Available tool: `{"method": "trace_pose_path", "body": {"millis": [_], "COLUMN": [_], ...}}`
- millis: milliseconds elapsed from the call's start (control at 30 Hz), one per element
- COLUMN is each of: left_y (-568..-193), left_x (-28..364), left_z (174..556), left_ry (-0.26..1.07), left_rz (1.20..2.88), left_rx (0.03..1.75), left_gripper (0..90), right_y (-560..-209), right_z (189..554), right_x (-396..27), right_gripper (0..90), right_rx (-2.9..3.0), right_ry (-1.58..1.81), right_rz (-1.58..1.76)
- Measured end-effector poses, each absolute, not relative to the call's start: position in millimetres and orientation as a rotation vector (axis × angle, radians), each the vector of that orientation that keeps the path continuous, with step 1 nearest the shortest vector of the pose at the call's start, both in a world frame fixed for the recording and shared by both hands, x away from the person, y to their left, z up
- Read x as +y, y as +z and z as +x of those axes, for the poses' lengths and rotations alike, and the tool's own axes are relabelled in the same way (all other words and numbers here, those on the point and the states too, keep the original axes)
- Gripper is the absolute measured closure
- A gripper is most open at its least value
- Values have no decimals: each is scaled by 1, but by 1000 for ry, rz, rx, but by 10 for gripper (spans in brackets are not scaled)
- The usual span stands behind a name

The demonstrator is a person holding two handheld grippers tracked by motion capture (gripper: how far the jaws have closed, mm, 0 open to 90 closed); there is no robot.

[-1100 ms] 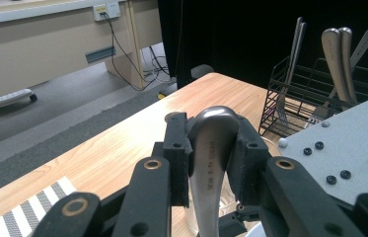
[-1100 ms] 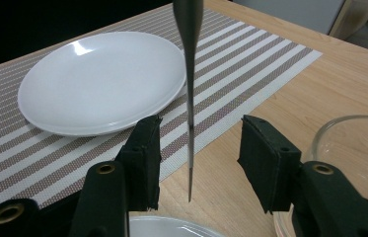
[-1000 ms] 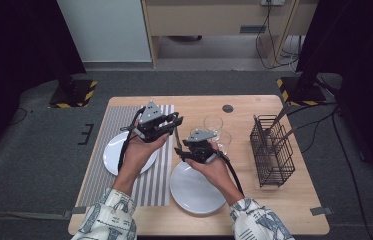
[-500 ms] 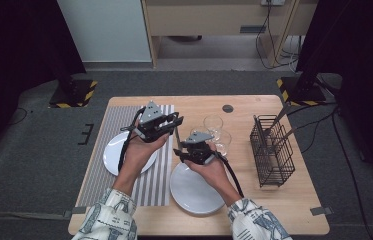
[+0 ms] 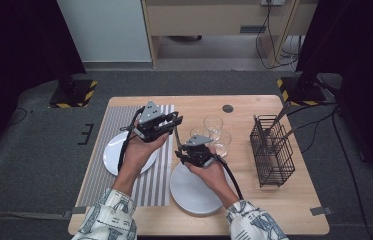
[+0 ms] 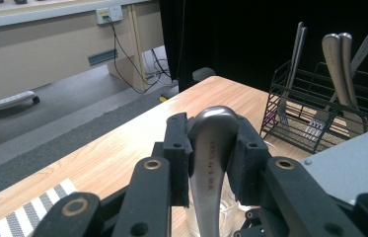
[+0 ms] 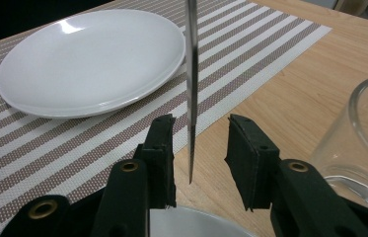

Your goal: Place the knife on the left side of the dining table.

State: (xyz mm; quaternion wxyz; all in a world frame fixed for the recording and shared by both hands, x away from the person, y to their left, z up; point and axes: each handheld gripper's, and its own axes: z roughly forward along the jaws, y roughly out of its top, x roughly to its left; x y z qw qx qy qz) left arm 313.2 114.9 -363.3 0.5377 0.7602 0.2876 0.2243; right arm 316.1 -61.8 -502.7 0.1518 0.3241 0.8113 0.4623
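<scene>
Even overhead light brightens the table (image 5: 274, 200); the surroundings fall dark, the white plate (image 7: 92, 59) glares slightly, close jaws blur.

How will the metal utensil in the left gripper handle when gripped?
Probably stiff: the utensil hangs straight from the left gripper. Likely slippery: polished, thin edge-on between the right gripper's jaws, which have just been closing without touching it.
</scene>
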Motion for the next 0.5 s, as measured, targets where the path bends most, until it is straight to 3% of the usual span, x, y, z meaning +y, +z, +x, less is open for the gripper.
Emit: {"method": "trace_pose_path", "body": {"millis": [500], "left_y": [-363], "left_x": [115], "left_z": [313], "left_ry": [538], "left_rz": [1805], "left_rx": [687], "left_gripper": [727], "right_y": [-508], "right_z": [315], "right_x": [-59], "right_gripper": [745], "right_rx": [2330], "right_ry": [1317], "right_rz": [943]}}
